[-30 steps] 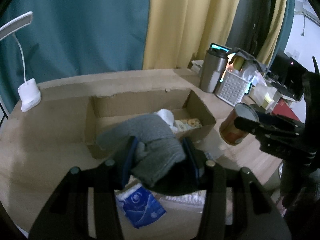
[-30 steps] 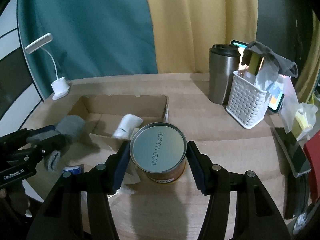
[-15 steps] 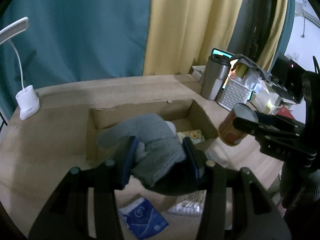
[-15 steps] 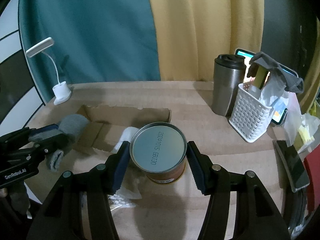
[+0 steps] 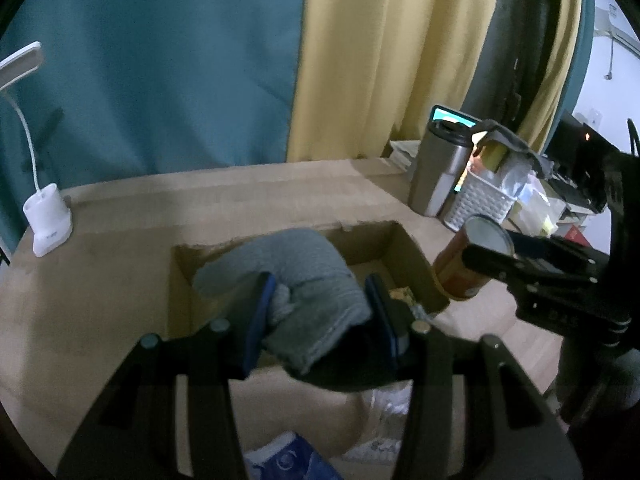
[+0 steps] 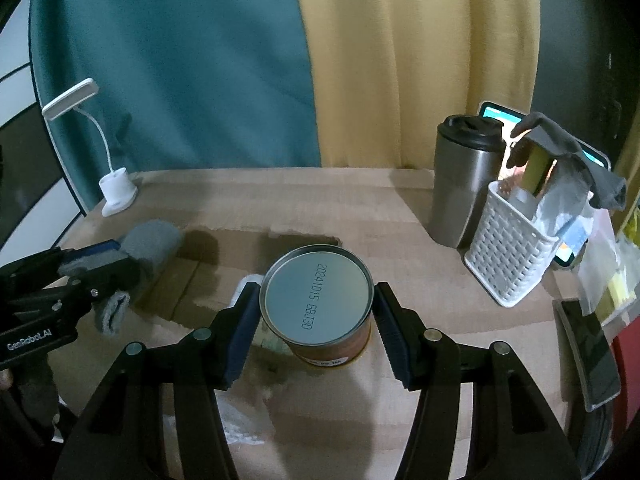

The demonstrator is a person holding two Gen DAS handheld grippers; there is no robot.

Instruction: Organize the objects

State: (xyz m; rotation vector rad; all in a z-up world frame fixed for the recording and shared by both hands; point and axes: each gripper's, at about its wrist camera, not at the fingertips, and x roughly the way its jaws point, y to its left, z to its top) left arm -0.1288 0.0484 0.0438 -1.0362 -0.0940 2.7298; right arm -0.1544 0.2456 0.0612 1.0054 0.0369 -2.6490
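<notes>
Left wrist view. Left gripper (image 5: 318, 312) closed on a grey knitted cloth (image 5: 304, 280), blue pads pressed into its soft, ribbed folds; bundle held above the open cardboard box (image 5: 412, 258), probably for dropping inside. Box walls matt and ragged-edged; small packets partly visible at its right end. Beyond the box's right wall, right gripper (image 5: 500, 256) clamped on an orange can (image 5: 460, 276), tilted, metal end facing the camera. White lamp base (image 5: 48, 220) near the desk's left edge; steel tumbler (image 5: 440, 172) and white perforated basket (image 5: 478, 206) towards the far right corner. Blue packet (image 5: 288, 460) at the near edge, below the box.

Right wrist view. Right gripper (image 6: 316, 320) closed to the can's width, pads touching both sides of the can (image 6: 318, 300); flat grey lid stamped with a date code, rigid smooth cylinder, apparently carried over the box's near right part, box largely hidden. Left gripper (image 6: 92, 268) at the left, cloth (image 6: 148, 244) bulging from it. Tumbler (image 6: 460, 184) and basket (image 6: 512, 256) just beside each other at the desk's right edge; dark phone (image 6: 588, 352) flat, nearer.
</notes>
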